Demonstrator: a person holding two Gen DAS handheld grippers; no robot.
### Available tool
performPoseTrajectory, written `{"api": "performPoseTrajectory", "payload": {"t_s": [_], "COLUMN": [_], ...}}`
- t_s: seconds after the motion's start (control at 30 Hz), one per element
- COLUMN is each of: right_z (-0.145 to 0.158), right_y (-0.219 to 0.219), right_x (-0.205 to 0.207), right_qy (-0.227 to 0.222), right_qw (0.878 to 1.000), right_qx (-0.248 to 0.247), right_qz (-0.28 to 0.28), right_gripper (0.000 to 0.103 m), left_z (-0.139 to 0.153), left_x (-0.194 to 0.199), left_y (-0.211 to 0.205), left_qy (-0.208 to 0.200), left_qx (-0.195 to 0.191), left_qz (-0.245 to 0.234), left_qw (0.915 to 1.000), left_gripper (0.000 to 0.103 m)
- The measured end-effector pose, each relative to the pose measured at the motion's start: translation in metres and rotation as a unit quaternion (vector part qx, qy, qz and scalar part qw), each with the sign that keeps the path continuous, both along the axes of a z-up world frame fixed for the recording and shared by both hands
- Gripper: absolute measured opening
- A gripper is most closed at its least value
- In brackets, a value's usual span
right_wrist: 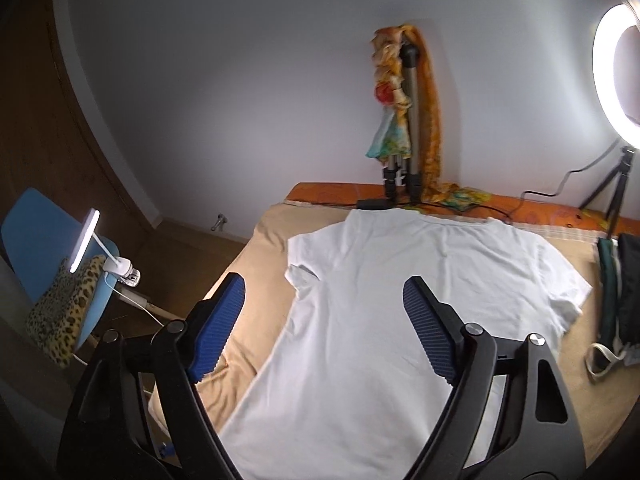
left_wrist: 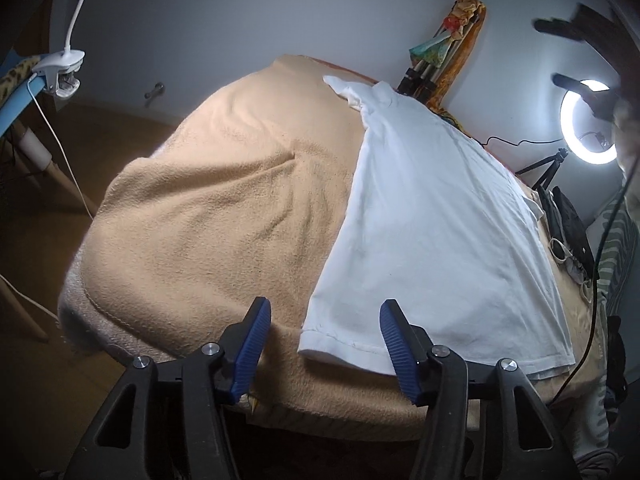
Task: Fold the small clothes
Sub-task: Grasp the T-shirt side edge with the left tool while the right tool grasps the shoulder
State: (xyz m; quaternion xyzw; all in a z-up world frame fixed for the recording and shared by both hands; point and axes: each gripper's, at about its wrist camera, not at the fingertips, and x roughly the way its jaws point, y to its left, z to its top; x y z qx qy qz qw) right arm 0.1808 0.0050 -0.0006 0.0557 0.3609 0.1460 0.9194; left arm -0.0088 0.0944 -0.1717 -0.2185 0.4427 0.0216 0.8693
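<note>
A white T-shirt point(left_wrist: 436, 216) lies spread flat on a beige blanket point(left_wrist: 224, 208) that covers the bed. Its bottom hem is toward me and its collar is at the far end. My left gripper point(left_wrist: 324, 312) is open and empty, just above the hem's left corner. In the right wrist view the T-shirt point(right_wrist: 400, 304) fills the middle, both sleeves laid out. My right gripper point(right_wrist: 324, 288) is open and empty, held above the shirt's left side near the left sleeve point(right_wrist: 302, 276).
A ring light on a tripod point(right_wrist: 616, 68) stands at the far right. A folded tripod with a colourful scarf point(right_wrist: 404, 120) leans on the wall behind the bed. Dark bags point(right_wrist: 620, 292) lie at the right edge. A blue chair with a clip lamp point(right_wrist: 86, 240) stands left.
</note>
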Motion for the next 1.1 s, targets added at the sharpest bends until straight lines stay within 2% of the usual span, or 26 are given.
{"api": "performPoseTrajectory", "payload": {"t_s": [0.13, 0.2, 0.3, 0.43, 0.53, 0.57, 0.67, 0.73, 0.87, 0.97, 1.07, 1.1], "right_z": [-0.019, -0.031, -0.051, -0.079, -0.103, -0.111, -0.139, -0.158, -0.189, -0.203, -0.207, -0.207], "right_y": [0.033, 0.048, 0.069, 0.098, 0.118, 0.124, 0.140, 0.148, 0.163, 0.174, 0.173, 0.171], "right_x": [0.050, 0.075, 0.108, 0.148, 0.174, 0.182, 0.206, 0.221, 0.242, 0.248, 0.251, 0.251], "right_qy": [0.030, 0.046, 0.063, 0.081, 0.095, 0.100, 0.117, 0.134, 0.152, 0.156, 0.157, 0.156], "right_qw": [0.999, 0.999, 0.997, 0.995, 0.993, 0.992, 0.989, 0.988, 0.984, 0.979, 0.978, 0.978], "right_qx": [-0.014, -0.019, -0.025, -0.043, -0.053, -0.056, -0.067, -0.067, -0.082, -0.117, -0.130, -0.130], "right_qz": [0.014, 0.020, 0.026, 0.036, 0.048, 0.051, 0.052, 0.048, 0.050, 0.052, 0.050, 0.051], "right_gripper": [0.078, 0.076, 0.071, 0.069, 0.065, 0.066, 0.064, 0.059, 0.056, 0.047, 0.036, 0.029], "left_z": [-0.009, -0.010, -0.010, -0.012, -0.015, -0.017, -0.021, -0.020, -0.018, -0.016, -0.015, -0.015], "left_x": [0.007, 0.010, 0.015, 0.017, 0.018, 0.020, 0.021, 0.022, 0.024, 0.025, 0.029, 0.030], "left_y": [0.007, 0.007, 0.005, 0.008, 0.012, 0.014, 0.018, 0.017, 0.013, 0.013, 0.010, 0.011], "left_qy": [0.010, 0.010, 0.010, 0.009, 0.006, 0.007, 0.007, 0.007, 0.005, 0.004, 0.002, 0.000], "left_qx": [-0.034, -0.033, -0.025, -0.034, -0.055, -0.073, -0.110, -0.107, -0.104, -0.104, -0.100, -0.099], "left_qz": [0.009, 0.011, 0.008, 0.006, 0.006, 0.004, 0.003, 0.002, -0.006, -0.007, -0.008, -0.008], "left_qw": [0.9993, 0.9994, 0.9996, 0.9993, 0.9985, 0.9973, 0.9939, 0.9942, 0.9946, 0.9946, 0.9949, 0.9951], "left_gripper": [0.047, 0.045, 0.037, 0.018, 0.011, 0.009, 0.005, 0.004, 0.002, 0.002, 0.001, 0.001]}}
